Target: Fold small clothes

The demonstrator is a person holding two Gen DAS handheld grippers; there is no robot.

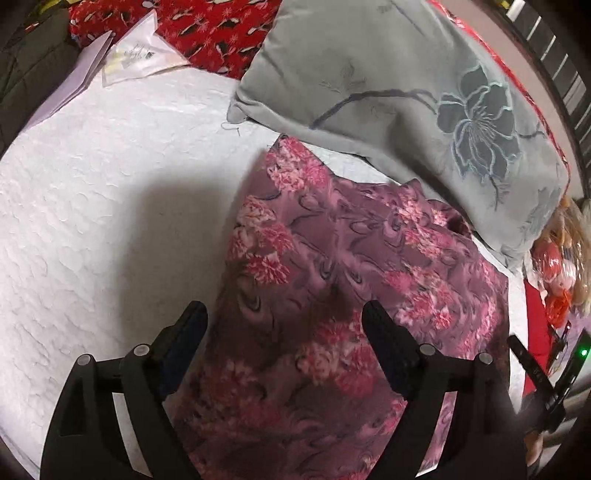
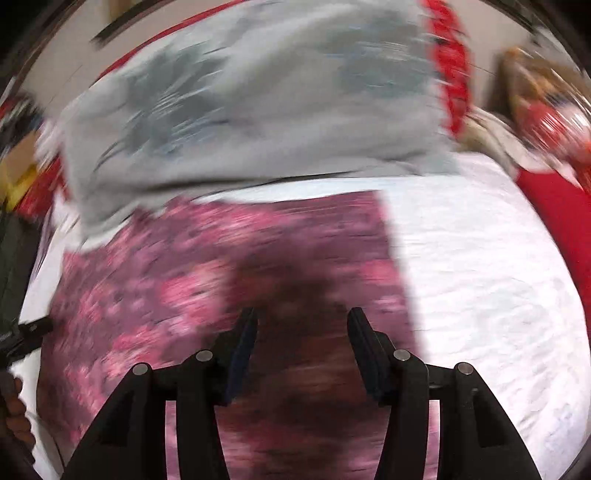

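A purple garment with pink flower print lies spread on a white textured bedspread. My left gripper is open above the garment's near left part, holding nothing. In the right wrist view, which is motion-blurred, the same garment fills the lower left. My right gripper is open over the garment near its right edge, holding nothing. Part of the other gripper shows at the right edge of the left wrist view.
A grey pillow with a dark flower print lies behind the garment, its edge touching it; it shows blurred in the right wrist view. Red patterned fabric and papers lie far left. A doll lies at the right.
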